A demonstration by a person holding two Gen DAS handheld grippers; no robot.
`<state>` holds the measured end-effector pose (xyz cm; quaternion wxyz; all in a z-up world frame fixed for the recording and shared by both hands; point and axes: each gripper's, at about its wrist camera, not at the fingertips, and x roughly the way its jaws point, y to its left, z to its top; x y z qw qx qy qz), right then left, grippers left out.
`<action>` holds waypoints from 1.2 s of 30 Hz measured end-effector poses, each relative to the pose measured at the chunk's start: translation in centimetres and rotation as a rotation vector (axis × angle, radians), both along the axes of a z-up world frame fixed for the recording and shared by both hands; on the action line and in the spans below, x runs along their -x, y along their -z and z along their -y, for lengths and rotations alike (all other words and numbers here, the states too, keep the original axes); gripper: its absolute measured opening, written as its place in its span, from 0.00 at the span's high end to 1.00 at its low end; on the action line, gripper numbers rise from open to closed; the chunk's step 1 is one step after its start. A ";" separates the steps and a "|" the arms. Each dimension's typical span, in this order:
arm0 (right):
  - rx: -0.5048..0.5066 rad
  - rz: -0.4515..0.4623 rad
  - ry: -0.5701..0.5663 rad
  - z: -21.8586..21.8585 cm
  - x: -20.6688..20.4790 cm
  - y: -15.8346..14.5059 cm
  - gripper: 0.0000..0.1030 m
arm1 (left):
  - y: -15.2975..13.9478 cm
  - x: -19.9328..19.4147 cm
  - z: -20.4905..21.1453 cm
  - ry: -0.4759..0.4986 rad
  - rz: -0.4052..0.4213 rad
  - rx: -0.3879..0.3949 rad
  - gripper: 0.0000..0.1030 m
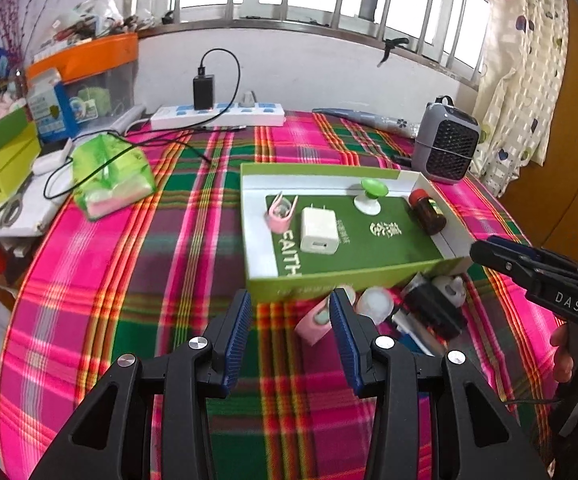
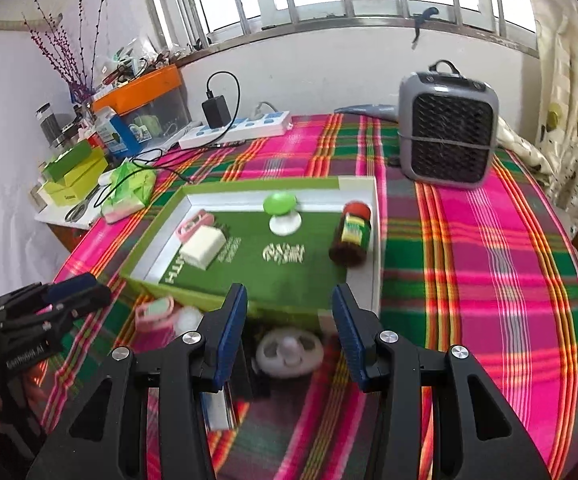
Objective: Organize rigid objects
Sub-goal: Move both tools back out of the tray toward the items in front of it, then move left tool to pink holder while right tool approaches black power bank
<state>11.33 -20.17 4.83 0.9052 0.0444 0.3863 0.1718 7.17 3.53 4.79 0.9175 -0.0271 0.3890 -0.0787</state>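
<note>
A green box (image 1: 345, 282) (image 2: 374, 216) on the plaid cloth holds a white charger (image 1: 319, 230) (image 2: 203, 248), a pink clip (image 1: 279, 214) (image 2: 191, 226), a green-topped white knob (image 1: 371, 196) (image 2: 281, 210) and a brown red-capped bottle (image 1: 427, 212) (image 2: 351, 236). Loose pieces lie before its near wall: a pink case (image 1: 313, 324) (image 2: 155, 312), a white cap (image 1: 375, 302) (image 2: 189, 318), a black block (image 1: 433, 312) and a white round disc (image 2: 289, 352). My left gripper (image 1: 291, 300) (image 2: 89, 288) stands open just left of the pink case. My right gripper (image 2: 289, 296) (image 1: 479, 250) hovers open above the disc.
A grey fan heater (image 1: 445, 144) (image 2: 447, 128) stands behind the box at the right. A power strip (image 1: 217, 116) with a black adapter lies by the wall. A green tissue pack (image 1: 109, 172), scissors (image 1: 9, 210) and stacked boxes crowd the left side.
</note>
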 end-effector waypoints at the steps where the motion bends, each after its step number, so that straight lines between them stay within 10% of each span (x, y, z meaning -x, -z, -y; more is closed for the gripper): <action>1: -0.002 -0.003 0.000 0.1 0.4 0.2 0.56 | 0.3 0.2 -0.4 -0.001 -0.009 0.004 0.61; 36: 0.110 -0.051 -0.040 -4.4 3.4 3.7 0.56 | 2.7 -1.0 -1.5 0.191 -0.107 0.028 0.61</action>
